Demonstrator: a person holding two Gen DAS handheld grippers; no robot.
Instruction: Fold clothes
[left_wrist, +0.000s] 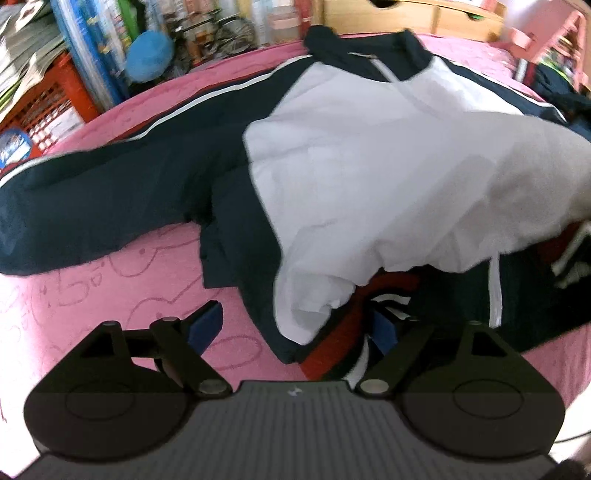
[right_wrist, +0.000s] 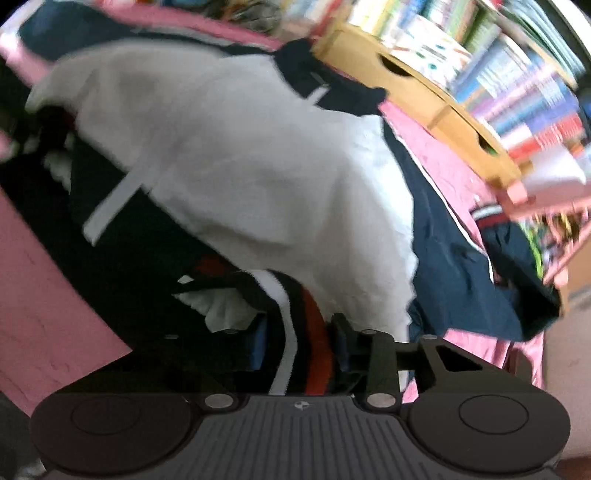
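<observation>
bright even daylight, strong fisheye bending (both views motion-blurred, right worse).

Jacket (left_wrist: 192, 177) seen in navy and white, red-striped hem; bed cover (left_wrist: 92, 295) seen in pink, faint line drawings; tongs (right_wrist: 301, 347) black, blue-padded.

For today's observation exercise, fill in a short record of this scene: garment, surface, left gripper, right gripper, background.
garment: navy and white jacket, spread out, white lining turned up
surface: pink bedcover
left gripper: open, straddling the jacket's lower edge, pads not pressing
right gripper: jaws closed in on the striped hem band, navy, white and red
background: wooden shelf with books beyond the bed; orange crate at the left
</observation>
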